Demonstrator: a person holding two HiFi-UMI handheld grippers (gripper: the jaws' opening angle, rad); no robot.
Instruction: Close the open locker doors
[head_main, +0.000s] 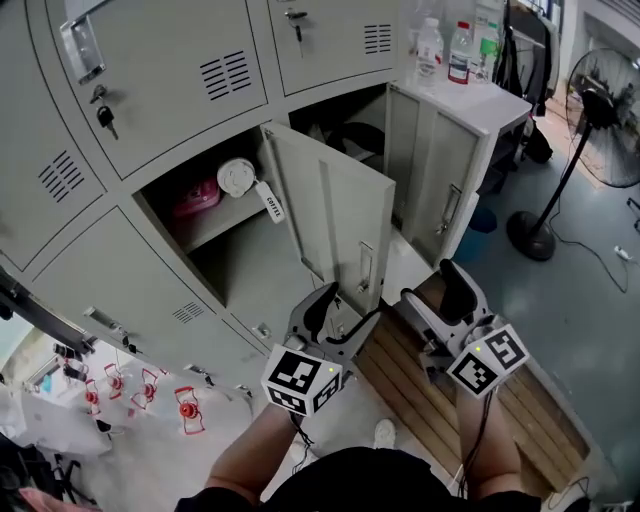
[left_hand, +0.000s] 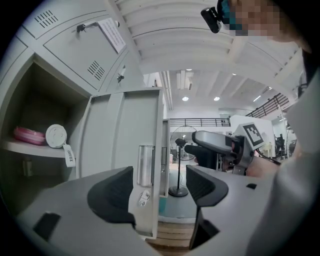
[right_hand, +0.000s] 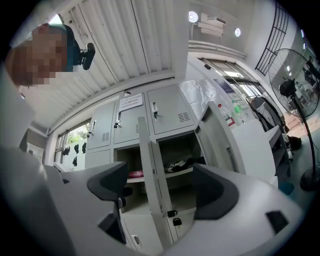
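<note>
So, L claw (left_hand: 160, 187) is open: jaws apart w/ the free edge of the left door (left_hand: 125, 145) standing btwn them, right by its latch handle (left_hand: 145, 165). Can't tell if either jaw touches the metal. R claw (right_hand: 157, 187) is open too, nothing in it. It's held just right of the L one, aimed at the lockers, and isn't on any door.

Going outward, the left door hangs swung well out from its compartment. On the shelf inside are a pink container (head_main: 197, 197) and a white round lid (head_main: 238, 177) w/ a tag hanging off it. Next compartment to the right is open as well. Its right door (head_main: 425, 160) is swung out toward the right, w/ dark stuff (head_main: 350, 135) on the shelf. Lockers above and to the left are shut, and keys (head_main: 103, 115) hang from one lock. Far right there are bottles (head_main: 460, 50) on a white worktop (head_main: 480, 105) and a standing fan (head_main: 600, 120) on the floor.

Progress, as I judge it: pretty much at the start. Neither open door is shut, so both are left to do. L claw looks placed to push the left door closed first, and the right door comes after.
</note>
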